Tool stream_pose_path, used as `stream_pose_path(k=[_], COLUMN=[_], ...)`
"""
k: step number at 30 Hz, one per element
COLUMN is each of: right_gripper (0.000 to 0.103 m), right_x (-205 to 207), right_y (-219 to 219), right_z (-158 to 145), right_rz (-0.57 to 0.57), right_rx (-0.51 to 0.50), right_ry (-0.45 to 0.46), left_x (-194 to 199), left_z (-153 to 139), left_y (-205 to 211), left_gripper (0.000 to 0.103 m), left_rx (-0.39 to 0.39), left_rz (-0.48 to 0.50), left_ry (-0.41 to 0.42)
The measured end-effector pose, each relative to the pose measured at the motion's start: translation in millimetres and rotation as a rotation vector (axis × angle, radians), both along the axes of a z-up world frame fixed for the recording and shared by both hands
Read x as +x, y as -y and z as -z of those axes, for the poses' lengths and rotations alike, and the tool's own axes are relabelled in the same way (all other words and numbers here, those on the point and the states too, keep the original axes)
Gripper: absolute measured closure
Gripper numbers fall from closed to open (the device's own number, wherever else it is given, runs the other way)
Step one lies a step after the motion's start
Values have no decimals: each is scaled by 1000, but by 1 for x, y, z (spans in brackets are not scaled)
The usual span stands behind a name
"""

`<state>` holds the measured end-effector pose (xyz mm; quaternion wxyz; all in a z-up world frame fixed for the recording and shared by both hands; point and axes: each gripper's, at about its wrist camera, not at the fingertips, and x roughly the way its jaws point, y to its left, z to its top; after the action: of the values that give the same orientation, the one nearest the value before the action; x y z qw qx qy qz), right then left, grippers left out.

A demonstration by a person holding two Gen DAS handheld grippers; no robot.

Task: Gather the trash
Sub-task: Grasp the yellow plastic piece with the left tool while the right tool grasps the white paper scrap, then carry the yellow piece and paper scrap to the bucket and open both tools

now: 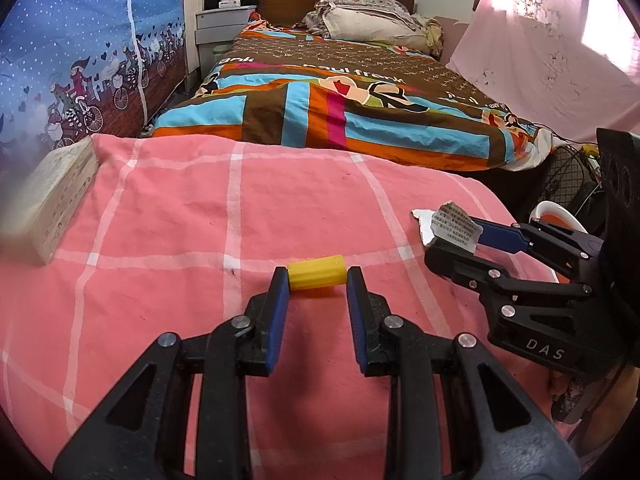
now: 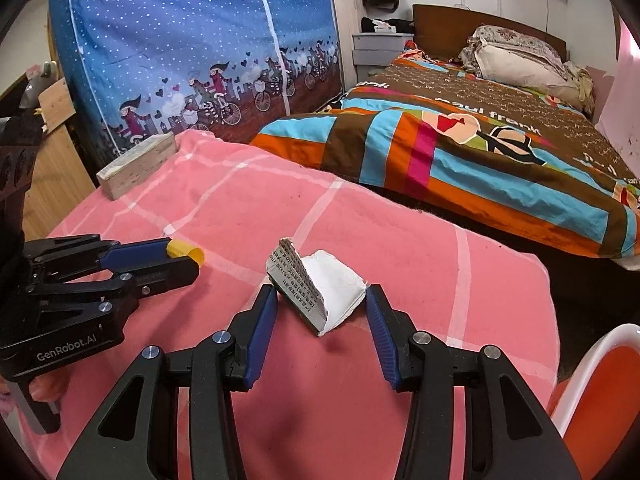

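left gripper: clamped on yellow tube, secured for disposal | right gripper: spread, straddling torn paper scrap, pads not pressing, positioned for pickup

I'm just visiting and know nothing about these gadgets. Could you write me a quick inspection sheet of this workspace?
Surface: pink checked cloth, lightly wrinkled.
Job's things: yellow ribbed cap and torn paper wrapper, both lying on the cloth.
Clutter: wooden block at the far corner.
Grippers: left gripper closed on the cap; right gripper straddles the wrapper, pads not visibly pressing it.
Cables: a thin dark cord at the bed's foot.
Surroundings: bed with patchwork quilt, blue fabric wardrobe, pink curtain, orange-and-white bin beside the surface.
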<state>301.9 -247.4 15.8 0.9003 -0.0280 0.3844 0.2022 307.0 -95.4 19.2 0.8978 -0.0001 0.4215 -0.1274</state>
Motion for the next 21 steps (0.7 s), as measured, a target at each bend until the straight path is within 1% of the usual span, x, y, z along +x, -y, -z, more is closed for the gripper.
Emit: stream_pose_path(k=[2, 3, 4, 9, 11, 13, 18, 21], right_gripper=[52, 42, 37, 37, 40, 57, 61, 63], right_x=[1, 2, 3, 7, 7, 6, 3, -2], right_y=[-2, -1, -2, -3, -2, -1, -2, -3], right_z=[0, 1, 1, 1, 1, 0, -2, -4], right_rz=[11, 9, 0, -3, 1, -1, -12, -16], right_rx=[-19, -22, -20, -30, -25, -18, -5, -6], right_ry=[0, -4, -8, -6, 1, 6, 25, 46], left_x=[0, -1, -1, -1, -2, -2, -5, -9], left_z=[0, 0, 0, 2, 1, 2, 1, 0], left_y=[-1, -1, -2, -5, -4, -4, -6, -9], left_gripper=[71, 71, 71, 71, 71, 71, 71, 71], left_rx=[-7, -9, -12, -26, -29, -30, -33, -38], left_rz=[-5, -7, -11, -20, -21, -23, -30, -37], left_ry=[-1, -2, -3, -9, -8, -8, -3, 14])
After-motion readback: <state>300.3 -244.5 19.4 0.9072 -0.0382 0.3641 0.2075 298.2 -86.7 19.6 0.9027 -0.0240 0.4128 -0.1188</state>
